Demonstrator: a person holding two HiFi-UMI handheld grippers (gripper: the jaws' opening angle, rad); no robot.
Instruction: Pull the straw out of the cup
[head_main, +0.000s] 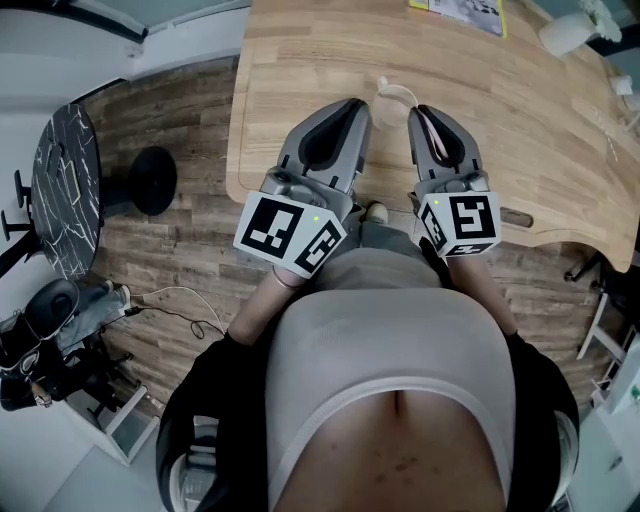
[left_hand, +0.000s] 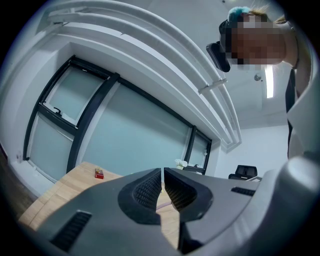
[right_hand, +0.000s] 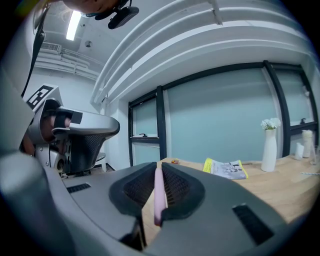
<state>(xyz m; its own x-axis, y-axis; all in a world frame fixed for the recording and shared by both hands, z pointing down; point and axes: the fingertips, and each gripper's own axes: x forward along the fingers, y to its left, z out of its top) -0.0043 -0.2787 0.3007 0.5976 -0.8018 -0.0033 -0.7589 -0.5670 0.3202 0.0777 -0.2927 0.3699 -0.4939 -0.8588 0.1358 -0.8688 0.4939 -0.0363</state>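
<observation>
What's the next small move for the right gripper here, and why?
Probably ease the right gripper away from the cup and lay the straw on the table: its jaws are shut on the pink straw, and the clear cup stands apart beside its tip with no straw showing in it.

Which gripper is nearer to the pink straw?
Right. The right gripper clamps the straw between its jaws; the left gripper sits on the other side of the cup, off the straw.
</observation>
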